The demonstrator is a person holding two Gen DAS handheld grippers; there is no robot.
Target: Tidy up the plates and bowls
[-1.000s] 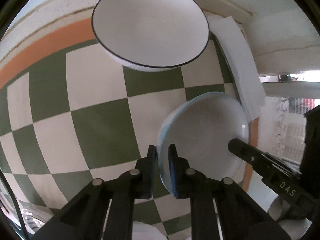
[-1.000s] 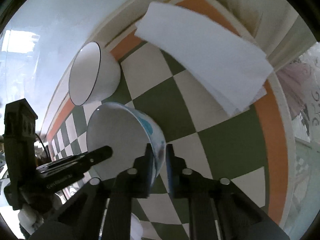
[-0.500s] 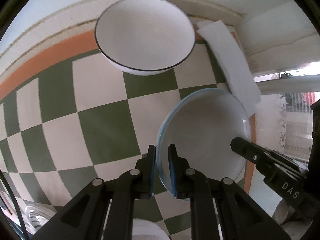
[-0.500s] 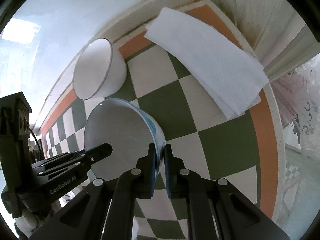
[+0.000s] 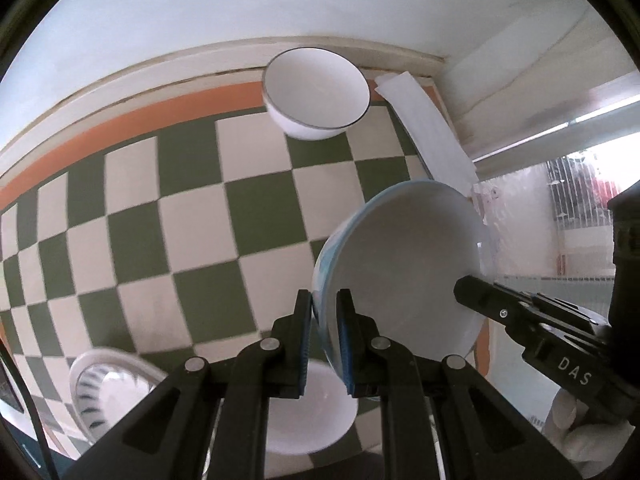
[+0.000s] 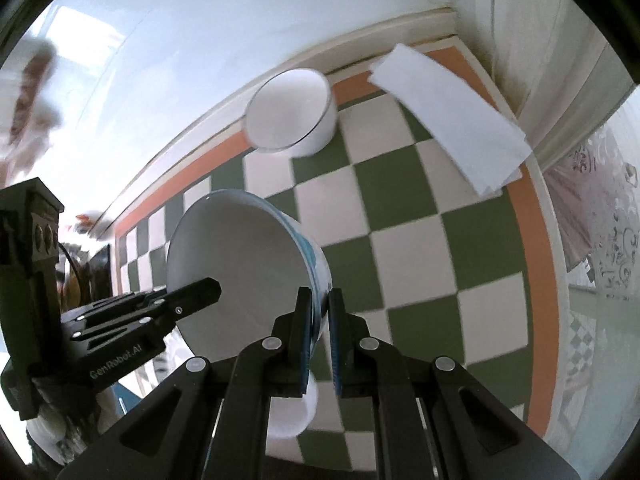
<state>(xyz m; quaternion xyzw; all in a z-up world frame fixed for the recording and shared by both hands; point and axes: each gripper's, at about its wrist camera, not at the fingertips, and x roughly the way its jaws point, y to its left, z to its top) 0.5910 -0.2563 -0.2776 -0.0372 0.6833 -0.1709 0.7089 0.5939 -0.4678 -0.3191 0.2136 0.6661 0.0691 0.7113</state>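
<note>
A green-and-cream checkered tabletop (image 5: 192,216) with an orange border meets a white wall (image 5: 240,0); daylight enters at right.

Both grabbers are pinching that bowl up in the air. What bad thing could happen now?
The blue-rimmed bowl is held only by its thin rim, by the left gripper and the right gripper on opposite sides. If one lets go or pulls sideways, it might slip and fall. A white bowl sits right below, so a drop could chip both.

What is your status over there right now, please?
Left gripper and right gripper both shut on blue bowl, lifted off table. White bowl beyond. Path clear.
</note>
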